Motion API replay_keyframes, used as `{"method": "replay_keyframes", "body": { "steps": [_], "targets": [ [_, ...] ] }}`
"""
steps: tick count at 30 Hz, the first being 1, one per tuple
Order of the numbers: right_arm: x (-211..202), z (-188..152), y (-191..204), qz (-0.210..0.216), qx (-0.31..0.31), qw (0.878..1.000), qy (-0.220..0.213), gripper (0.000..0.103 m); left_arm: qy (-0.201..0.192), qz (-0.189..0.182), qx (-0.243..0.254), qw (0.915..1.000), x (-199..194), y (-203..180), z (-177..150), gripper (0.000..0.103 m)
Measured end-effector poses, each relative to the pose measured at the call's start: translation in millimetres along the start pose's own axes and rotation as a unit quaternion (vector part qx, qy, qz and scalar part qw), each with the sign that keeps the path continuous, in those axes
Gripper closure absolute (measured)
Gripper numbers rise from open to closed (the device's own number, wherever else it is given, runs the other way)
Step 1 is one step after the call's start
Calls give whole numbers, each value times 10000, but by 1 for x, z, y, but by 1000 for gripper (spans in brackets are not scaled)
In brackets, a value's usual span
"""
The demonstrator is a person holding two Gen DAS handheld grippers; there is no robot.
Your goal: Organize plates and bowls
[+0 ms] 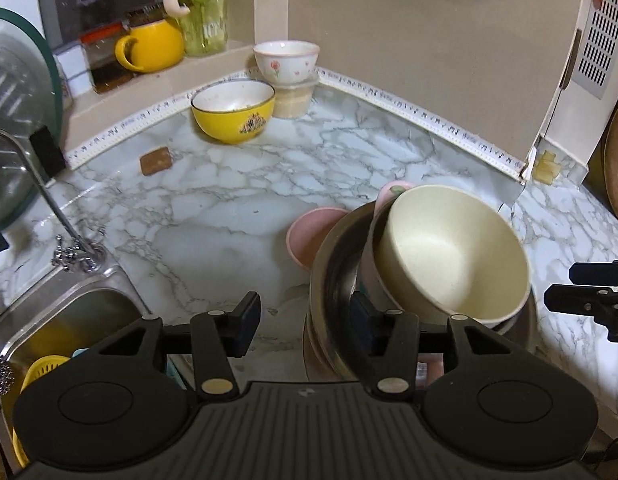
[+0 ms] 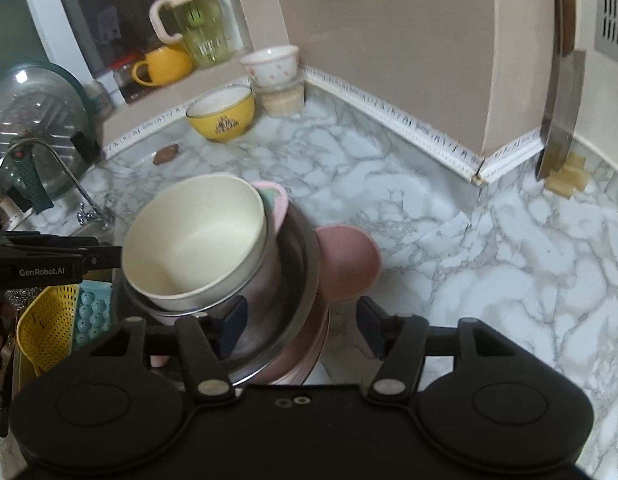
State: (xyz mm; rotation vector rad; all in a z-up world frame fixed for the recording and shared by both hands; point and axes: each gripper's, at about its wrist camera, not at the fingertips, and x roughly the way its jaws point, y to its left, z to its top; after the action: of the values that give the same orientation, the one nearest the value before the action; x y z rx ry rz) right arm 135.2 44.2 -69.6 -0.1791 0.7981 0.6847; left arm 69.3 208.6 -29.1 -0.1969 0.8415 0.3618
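Grippers both parted about halfway, nothing pinched; left gripper [image 1: 305,322] with its pads either side of the steel bowl's [image 1: 333,276] near rim, left pad over bare marble counter [image 1: 213,232], right pad inside the rim, contact impossible to tell; right gripper [image 2: 299,326] likewise straddling the steel bowl's [image 2: 297,280] opposite rim, left pad at the metal wall, right pad clear of it above the counter [image 2: 489,260]; both tilted downward toward the stack; cream bowl [image 1: 449,256] tipped on its side inside the steel bowl, mouth facing the left gripper; pink pieces nested beneath the steel bowl, a pink bowl [image 1: 309,236] just beyond it; yellow bowl [image 1: 233,110] well behind the steel bowl by the back wall, floral bowl [image 1: 287,60] atop a lidded tub [image 1: 293,98] beside it; sink [image 1: 69,320] left of the steel bowl.
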Motion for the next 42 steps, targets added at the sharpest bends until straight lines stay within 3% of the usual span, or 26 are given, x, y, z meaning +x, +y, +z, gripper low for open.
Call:
{"method": "replay_keyframes", "body": {
  "steps": [3, 5, 8, 11, 14, 17, 22, 26, 28, 42],
  "targets": [
    [-16, -3, 0, 48, -35, 9997, -241, 38, -120, -6, -66, 9999, -15, -5, -3, 55],
    [-28, -5, 0, 48, -50, 9989, -456, 27, -226, -8, -65, 9997, -27, -11, -5, 55],
    [-45, -9, -1, 61, -119, 9972, -735, 22, -372, -70, -54, 9993, -41, -21, -8, 54],
    [-58, -12, 0, 156, -143, 9959, -879, 18, -546, -149, -63, 9984, -56, -32, -13, 37],
    [-71, -18, 3, 184, -228, 9938, -1071, 12, -719, -233, 24, 9971, -70, -46, -19, 35],
    [-85, -24, 5, 181, -273, 9913, -1273, 8, -819, -367, 44, 9960, -80, -58, -27, 25],
    [-108, -35, 7, 149, -393, 9858, -1623, 1, -954, -593, 80, 9936, -93, -76, -39, 22],
    [-120, -45, 6, 25, -440, 9834, -1763, 0, -985, -783, -46, 9920, -98, -83, -46, 21],
    [-123, -49, 3, -21, -393, 9836, -1762, 0, -996, -784, -113, 9919, -99, -85, -49, 15],
    [-139, -75, -10, -226, -61, 9836, -1790, 0, -744, -812, -137, 9938, -102, -98, -70, 15]
  ]
}}
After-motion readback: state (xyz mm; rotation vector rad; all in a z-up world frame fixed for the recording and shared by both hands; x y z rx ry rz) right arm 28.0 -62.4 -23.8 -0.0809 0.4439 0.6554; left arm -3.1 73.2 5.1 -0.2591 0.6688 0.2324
